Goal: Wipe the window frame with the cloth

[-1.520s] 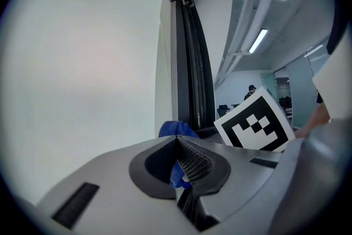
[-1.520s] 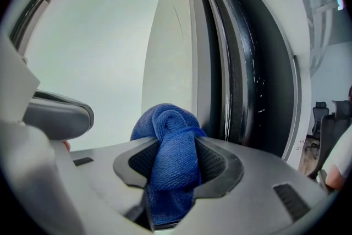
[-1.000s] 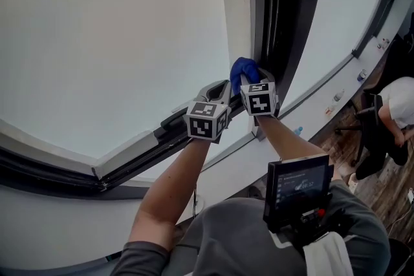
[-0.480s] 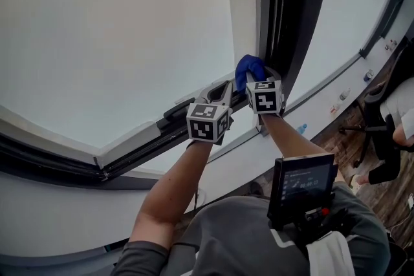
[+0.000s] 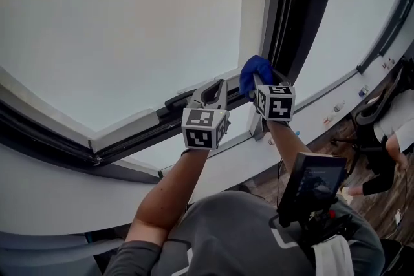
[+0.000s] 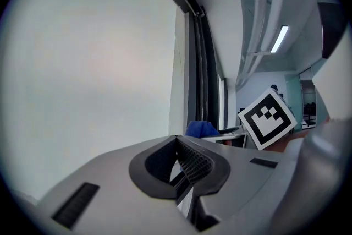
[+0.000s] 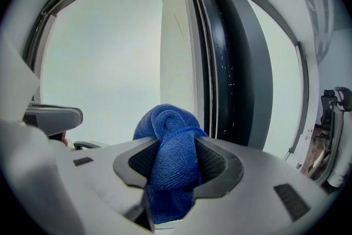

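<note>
Cloth (image 5: 253, 70): blue, bunched into a knot-like wad; it stands at the foot of the dark upright of the window frame (image 5: 288, 16), close to where the upright meets the lower rail. Contact with the frame cannot be made out.
Cloth, right gripper view (image 7: 171, 137): folds bulge above the fingers and a tail hangs below them.
Right gripper (image 5: 263, 83): fingers clenched on the cloth, pointing up at the frame; its marker cube faces the head camera.
Right gripper, own view (image 7: 175, 167): the dark upright (image 7: 231, 63) rises just right of the cloth, with a white strip to the left of it.
Left gripper (image 5: 211, 91): just left of the right gripper, over the lower rail; fingers clenched tip to tip, holding nothing.
Left gripper, own view (image 6: 177, 143): mesh pads meet at the tip; the cloth (image 6: 201, 128) and the right gripper's cube show beyond.
Glass pane (image 5: 116, 29): large, pale and featureless, left of the upright.
Seated person (image 5: 388, 139): far right, near the floor, partly cut off.
</note>
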`<state>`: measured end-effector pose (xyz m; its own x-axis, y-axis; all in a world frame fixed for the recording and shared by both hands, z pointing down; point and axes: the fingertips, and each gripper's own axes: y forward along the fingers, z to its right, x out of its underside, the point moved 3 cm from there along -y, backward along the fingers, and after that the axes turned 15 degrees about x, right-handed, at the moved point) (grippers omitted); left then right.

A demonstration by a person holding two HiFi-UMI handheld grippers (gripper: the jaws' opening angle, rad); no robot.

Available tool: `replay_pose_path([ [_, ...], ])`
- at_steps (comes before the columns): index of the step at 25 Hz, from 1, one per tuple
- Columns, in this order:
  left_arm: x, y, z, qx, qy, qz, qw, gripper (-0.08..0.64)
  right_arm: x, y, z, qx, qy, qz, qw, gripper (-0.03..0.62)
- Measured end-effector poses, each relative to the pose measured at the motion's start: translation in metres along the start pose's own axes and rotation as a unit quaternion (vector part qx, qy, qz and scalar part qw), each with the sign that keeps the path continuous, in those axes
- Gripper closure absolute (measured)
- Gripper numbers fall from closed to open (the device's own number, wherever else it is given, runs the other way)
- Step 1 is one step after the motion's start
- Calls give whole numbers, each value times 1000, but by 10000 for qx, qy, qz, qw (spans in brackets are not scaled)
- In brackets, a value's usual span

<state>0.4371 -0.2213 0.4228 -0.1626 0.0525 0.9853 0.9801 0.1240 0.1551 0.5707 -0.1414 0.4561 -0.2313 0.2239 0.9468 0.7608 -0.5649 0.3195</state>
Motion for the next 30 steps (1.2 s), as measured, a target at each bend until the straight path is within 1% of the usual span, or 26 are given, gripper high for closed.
replay_pose_path([
  [2, 3, -2, 2, -40, -22, 41, 10000, 551, 4, -4, 3, -4, 75, -42, 10000, 422],
  [4, 7, -5, 1, -126, -33, 38, 9999, 551, 4, -5, 0, -54, 52, -26, 10000, 422],
  [8, 21, -1, -5, -320, -298, -20, 9990, 551, 17, 12, -1, -156, -123, -209, 9996, 422],
  [12, 24, 6, -9, -447, -244, -57, 9987, 551, 29, 40, -3, -286, -315, -400, 9983, 420],
  [15, 42, -1, -14, -620, -199, -273, 9975, 551, 46, 53, -14, -524, -537, -495, 9960, 420],
  [17, 55, -11, -18, -791, -190, -421, 9958, 551, 54, 62, -16, -600, -590, -549, 9949, 422],
  [20, 63, -31, -37, -1198, -339, -368, 9915, 551, 51, 73, -16, -585, -531, -579, 9952, 422],
  [22, 66, -53, -49, -1486, -444, -322, 9874, 551, 52, 73, -28, -720, -612, -597, 9937, 422],
  [24, 70, -74, -57, -1656, -518, -287, 9844, 551, 58, 68, -47, -868, -707, -639, 9917, 420],
  [27, 71, -100, -69, -1731, -542, -217, 9832, 551, 65, 57, -76, -964, -724, -729, 9900, 422],
  [30, 69, -122, -78, -1746, -468, -140, 9834, 551, 68, 45, -107, -1142, -732, -772, 9877, 422],
])
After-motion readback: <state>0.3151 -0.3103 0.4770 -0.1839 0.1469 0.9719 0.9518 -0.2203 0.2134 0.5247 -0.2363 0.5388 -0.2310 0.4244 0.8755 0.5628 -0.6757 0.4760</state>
